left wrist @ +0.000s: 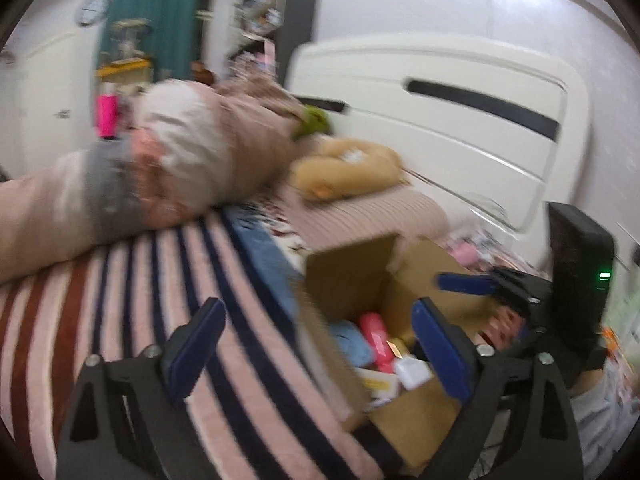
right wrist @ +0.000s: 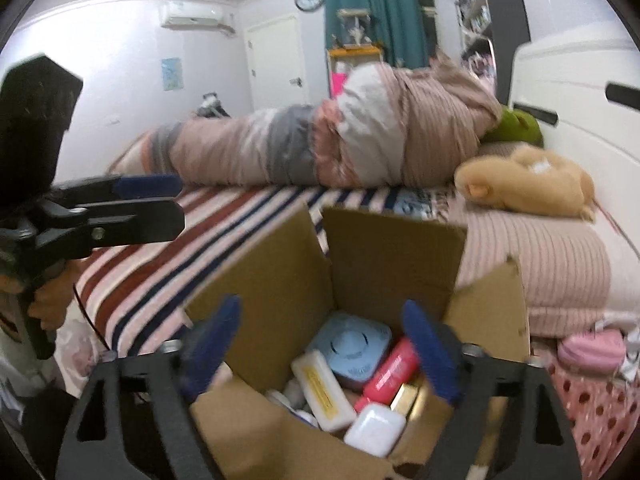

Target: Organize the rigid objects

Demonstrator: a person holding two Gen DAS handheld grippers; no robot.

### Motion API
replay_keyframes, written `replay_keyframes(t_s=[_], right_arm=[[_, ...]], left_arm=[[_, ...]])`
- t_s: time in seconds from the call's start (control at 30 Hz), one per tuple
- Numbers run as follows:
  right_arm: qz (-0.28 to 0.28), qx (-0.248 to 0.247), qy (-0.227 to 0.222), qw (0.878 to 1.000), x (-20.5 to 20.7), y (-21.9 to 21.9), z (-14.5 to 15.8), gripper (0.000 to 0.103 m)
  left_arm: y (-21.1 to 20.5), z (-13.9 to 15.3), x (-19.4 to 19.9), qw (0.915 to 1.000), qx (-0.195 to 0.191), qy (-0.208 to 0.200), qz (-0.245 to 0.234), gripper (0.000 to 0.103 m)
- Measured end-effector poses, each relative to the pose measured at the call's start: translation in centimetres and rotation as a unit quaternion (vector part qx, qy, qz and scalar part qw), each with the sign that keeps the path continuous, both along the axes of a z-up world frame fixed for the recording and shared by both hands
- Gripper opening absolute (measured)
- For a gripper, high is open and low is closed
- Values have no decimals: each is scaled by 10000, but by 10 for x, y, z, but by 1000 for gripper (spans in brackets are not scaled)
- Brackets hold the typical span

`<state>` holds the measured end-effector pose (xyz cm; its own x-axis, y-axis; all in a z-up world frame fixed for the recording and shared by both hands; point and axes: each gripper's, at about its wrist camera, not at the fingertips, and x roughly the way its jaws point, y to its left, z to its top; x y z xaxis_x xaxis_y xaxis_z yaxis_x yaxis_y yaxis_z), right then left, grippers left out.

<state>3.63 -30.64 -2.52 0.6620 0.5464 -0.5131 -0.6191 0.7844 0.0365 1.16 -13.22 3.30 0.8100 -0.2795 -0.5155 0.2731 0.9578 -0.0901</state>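
An open cardboard box [right wrist: 288,292] stands at the bed's near edge; it also shows in the left wrist view [left wrist: 352,272]. Inside lie a light blue round-cornered case [right wrist: 352,348], a pink tube [right wrist: 390,372], a white bar with a yellow label [right wrist: 322,390], a white case [right wrist: 374,430] and a gold item [right wrist: 406,396]. My right gripper [right wrist: 326,346] is open and empty, just above the box opening. My left gripper [left wrist: 316,344] is open and empty over the striped bedcover, left of the box; it also appears in the right wrist view [right wrist: 160,200].
A striped bedcover [left wrist: 140,288], a rolled quilt [right wrist: 340,140], a tan plush toy [right wrist: 528,184] and a green plush [right wrist: 516,128] lie on the bed. A white headboard [left wrist: 440,120] stands behind. A pink pouch [right wrist: 592,350] lies on dotted fabric at right.
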Motion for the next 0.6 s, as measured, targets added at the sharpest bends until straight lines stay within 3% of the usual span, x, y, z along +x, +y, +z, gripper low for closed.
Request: replay_keyframes(t_s=[0.03,0.17,0.27,0.6], right_arm=[[51,78,-120,9999,-2,1,4,103],[177,243,-528,9982,-11,6,17,103],[268,342,-662,9969,-14,10,19,103],[267,350,-593,9973,-15,18,13,103]], left_arm=[[6,0,-3,9998,2,-64,204,97],[30,-1,-15,9930,-18,-288,1146,100],[44,-5,-20,9873,-1,-370,1547,100],[55,-14,-25,9822,72,-400,1834,100]])
